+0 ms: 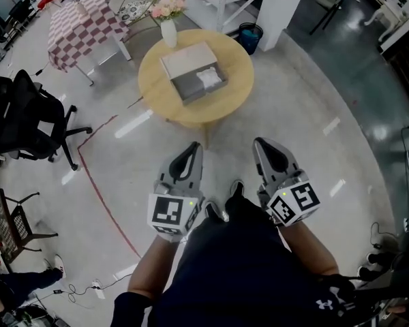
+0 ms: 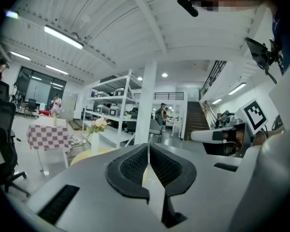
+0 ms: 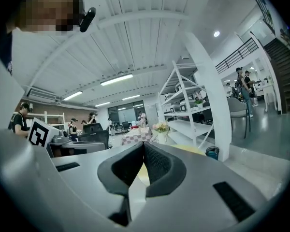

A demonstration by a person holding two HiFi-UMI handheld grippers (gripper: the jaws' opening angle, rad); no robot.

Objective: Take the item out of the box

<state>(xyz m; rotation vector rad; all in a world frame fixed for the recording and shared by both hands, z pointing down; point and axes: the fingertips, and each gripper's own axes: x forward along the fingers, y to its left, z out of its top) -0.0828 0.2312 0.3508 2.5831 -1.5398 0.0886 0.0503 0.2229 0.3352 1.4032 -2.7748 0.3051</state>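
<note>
The concrete floor (image 1: pixel 313 114) lies open from 9 o'clock round to 3 o'clock, with a red line (image 1: pixel 95 186) curving across it on the left. The round wooden table (image 1: pixel 157 80) stands at 12 o'clock, well apart from both grippers, and bare floor runs right up to its near edge. A checked-cloth table (image 1: pixel 78 22) sits at 11 o'clock and a black office chair (image 1: pixel 24 114) at 10 o'clock, both clear of the direct line to the round table. A white pillar (image 1: pixel 281 5) and a blue bin (image 1: pixel 250 38) stand at 1 o'clock, just beyond the table's far rim.

The open box (image 1: pixel 189 87) rests near the table's centre, with the white item (image 1: pixel 209 78) lying in its right half. A vase of flowers (image 1: pixel 169 29) stands at the far edge, just behind the box.

The left gripper (image 1: pixel 191 152) and the right gripper (image 1: pixel 267 152) are held low and side by side. Each has its jaws pressed together with nothing between them.
</note>
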